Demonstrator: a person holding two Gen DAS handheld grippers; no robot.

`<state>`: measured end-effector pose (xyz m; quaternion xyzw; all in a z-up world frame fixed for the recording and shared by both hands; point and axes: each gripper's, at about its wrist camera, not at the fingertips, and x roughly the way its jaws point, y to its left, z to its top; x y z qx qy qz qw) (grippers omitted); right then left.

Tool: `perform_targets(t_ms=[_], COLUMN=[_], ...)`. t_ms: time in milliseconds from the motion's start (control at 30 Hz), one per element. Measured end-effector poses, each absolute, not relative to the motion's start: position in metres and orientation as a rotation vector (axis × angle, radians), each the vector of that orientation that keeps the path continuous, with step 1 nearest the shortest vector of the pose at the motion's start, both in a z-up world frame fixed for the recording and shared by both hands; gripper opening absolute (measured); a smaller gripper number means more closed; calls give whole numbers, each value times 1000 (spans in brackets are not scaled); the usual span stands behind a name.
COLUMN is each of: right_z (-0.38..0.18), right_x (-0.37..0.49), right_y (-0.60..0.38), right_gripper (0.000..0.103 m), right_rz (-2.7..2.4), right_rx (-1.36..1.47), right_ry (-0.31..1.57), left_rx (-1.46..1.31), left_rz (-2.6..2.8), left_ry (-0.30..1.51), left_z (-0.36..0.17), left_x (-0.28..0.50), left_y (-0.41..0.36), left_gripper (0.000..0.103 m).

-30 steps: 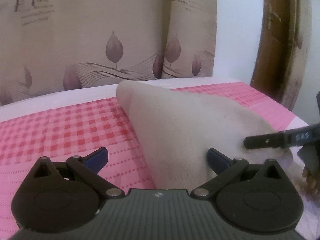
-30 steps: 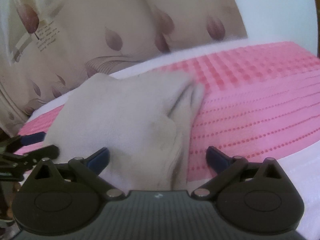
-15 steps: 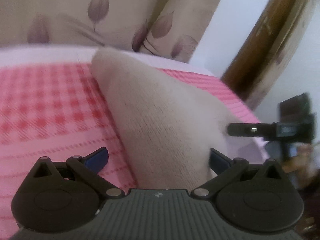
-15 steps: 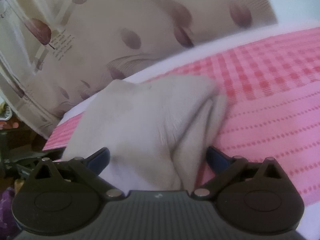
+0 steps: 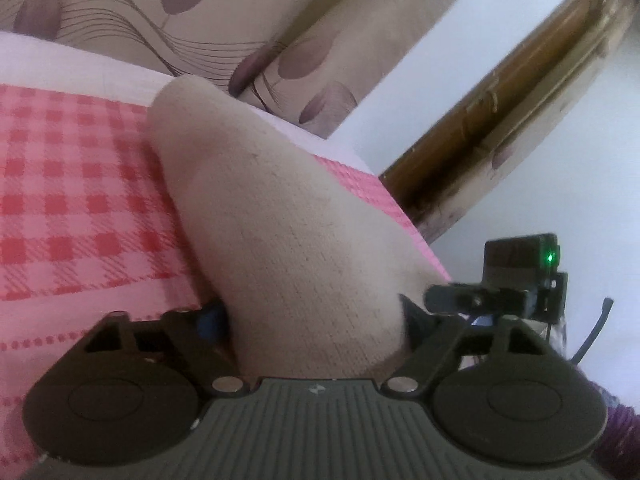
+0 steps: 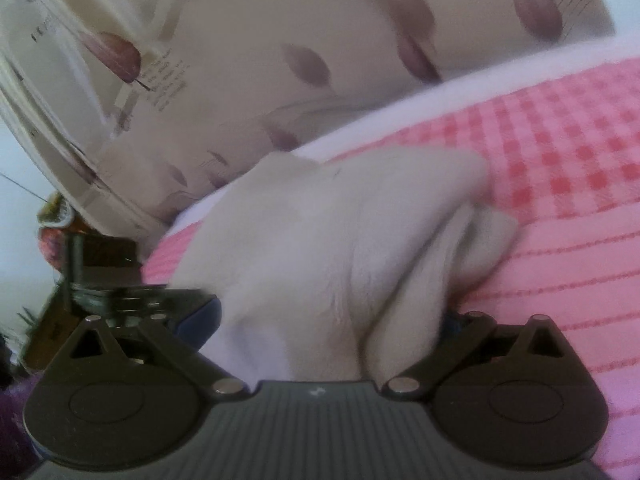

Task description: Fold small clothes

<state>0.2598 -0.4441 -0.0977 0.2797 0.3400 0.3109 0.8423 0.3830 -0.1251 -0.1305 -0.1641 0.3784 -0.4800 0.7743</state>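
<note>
Left wrist view first: the left hand-held gripper point(image 5: 312, 320) has its fingers drawn in against a bunched corner of the beige knit garment point(image 5: 280, 224), which fills the gap between them, so it reads as pinching the cloth. The garment lies on the bed's pink checked cover point(image 5: 68, 200), running away from this gripper toward the leaf-print curtain point(image 5: 192, 12) behind the bed. To the right of the garment, the right hand-held gripper point(image 5: 452, 298) reaches in, its finger touching or just beside the near right corner.

Right wrist view: the right hand-held gripper point(image 6: 332, 320) is likewise closed in on a thick gather of the same garment point(image 6: 340, 232), with a loose flap point(image 6: 484, 236) trailing just right of the main body onto the pink cover point(image 6: 560, 208).

Judging from this, the step in hand is gripping both near corners before carrying them over for a fold. To do it well, both grips should hold only the intended layers, the lift should be level, and the cloth kept lightly taut between the two grippers so the edge lands square. The knit looks soft and stretchy, so a hard pull would likely distort it.

Left of the garment in the right wrist view, dark blurred clutter point(image 6: 104, 264) stands beyond the bed edge, near but apart from the cloth. In the left wrist view a wooden door frame point(image 5: 492, 120) stands well right of the garment. The trailing flap is the likeliest nuisance, since it could fold under crookedly.
</note>
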Motion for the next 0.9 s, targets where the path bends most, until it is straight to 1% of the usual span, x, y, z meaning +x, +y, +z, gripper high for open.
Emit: perform_targets(t_ms=[100,167,200,367,400,433,467,500,700,900], right_z=[-98,-100,-101,-102,-101,-99,-98,-99,-94,-80], right_x=[256,256,256,261,263,265,267,269,258,245], right_y=[-441,-452,-457,-456,-449,-441,-434,-430,-429,-420], right_gripper=[102,102,101,102,98,90,59,51,48,48], right_rz=[698,707,717,707,697,686,667,642,614,607], right_rx=[591,667,688,723,691,662,638,639,646,663], right_ry=[732,743,743,712,707,711,719,731,671,629], left_rx=[-331,-321,-315,-332,-330,-320,-304,-290,-290,-242], left_rz=[-1056,-1066,-1071,-1092,-1086,-1072,-1047,-1020,-916,-850], left_ry=[819,826,829,830,826,816,802,786,736,695], left_z=[-129,-128,-127,-128,-128,-127,-126,-124,-117,-102], left_x=[382,385,385,390,390,387,386,382,361,342], left_y=[-121,-123,-122,-123,-124,-125,-128,-130,-133,-134], left_gripper=[74,74,74,75,74,70,67,64,58,57])
